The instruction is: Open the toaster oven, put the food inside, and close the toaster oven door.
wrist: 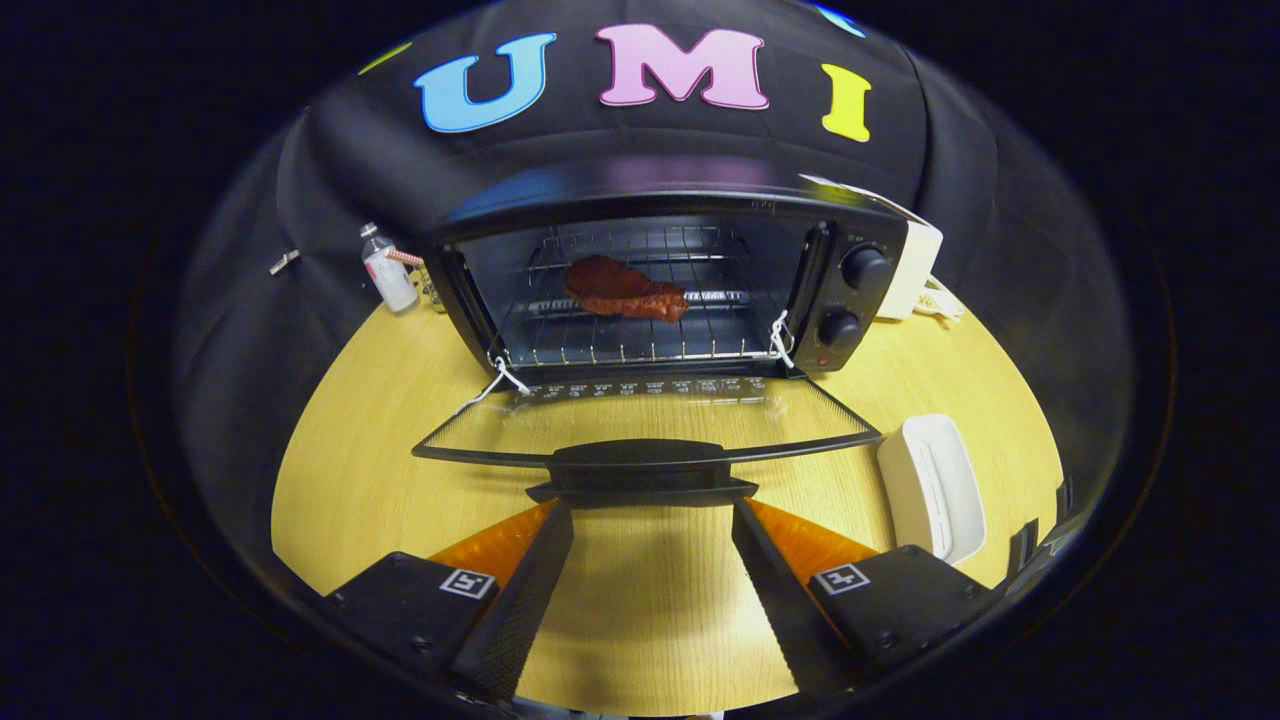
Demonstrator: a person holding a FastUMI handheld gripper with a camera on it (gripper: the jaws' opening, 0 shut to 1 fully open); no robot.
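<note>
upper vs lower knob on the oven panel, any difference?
The upper knob sits higher on the toaster oven panel and looks slightly larger; the lower knob sits nearer the open door, just above a small red light. Both are round and black. The gripper is open, just short of the door handle.

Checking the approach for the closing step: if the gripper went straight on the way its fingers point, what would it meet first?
Probably the door handle of the open toaster oven door, just ahead of the open gripper. Depth is unclear; it could pass under it.
</note>
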